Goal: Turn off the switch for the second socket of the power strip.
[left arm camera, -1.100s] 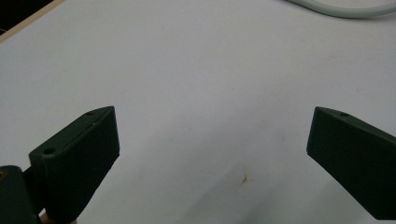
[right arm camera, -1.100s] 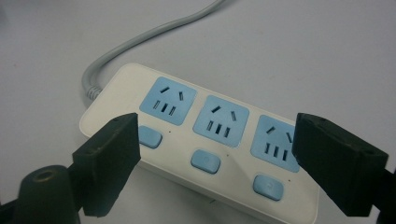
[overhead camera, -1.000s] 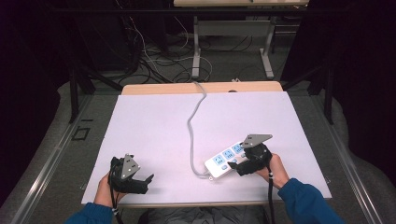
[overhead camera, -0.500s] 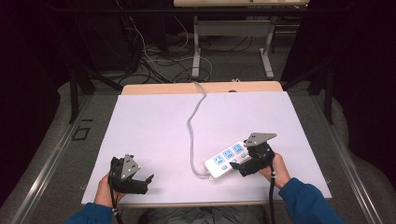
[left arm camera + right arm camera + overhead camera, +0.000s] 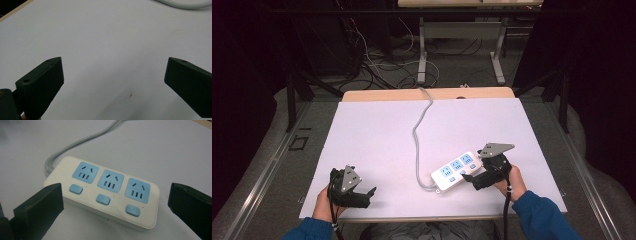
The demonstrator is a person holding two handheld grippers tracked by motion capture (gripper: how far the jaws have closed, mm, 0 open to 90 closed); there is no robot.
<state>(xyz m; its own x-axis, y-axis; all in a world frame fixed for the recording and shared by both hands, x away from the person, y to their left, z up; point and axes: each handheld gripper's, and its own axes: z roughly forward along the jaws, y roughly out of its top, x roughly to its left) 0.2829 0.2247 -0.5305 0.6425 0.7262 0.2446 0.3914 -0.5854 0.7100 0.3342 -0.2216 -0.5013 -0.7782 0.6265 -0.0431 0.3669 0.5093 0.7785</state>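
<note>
The right gripper view shows the strip's (image 5: 106,192) three blue sockets, each with a switch (image 5: 103,199) below, where the high view gives only a white bar (image 5: 456,170) with its cord (image 5: 418,135) running to 12 o'clock. The right gripper (image 5: 473,176), jaws just opened wide and empty, sits at the strip's 3 o'clock end. The left gripper (image 5: 367,195) is wide open, empty, at the table's (image 5: 377,135) 7 o'clock.

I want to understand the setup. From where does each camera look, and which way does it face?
High view: above the table's near edge, facing forward and down; both forearms, left gripper, right gripper.
Left gripper view: on that gripper, facing bare table; its open fingers.
Right gripper view: on that gripper, facing the power strip; open fingers.
Shared: the power strip and its cable.
</note>
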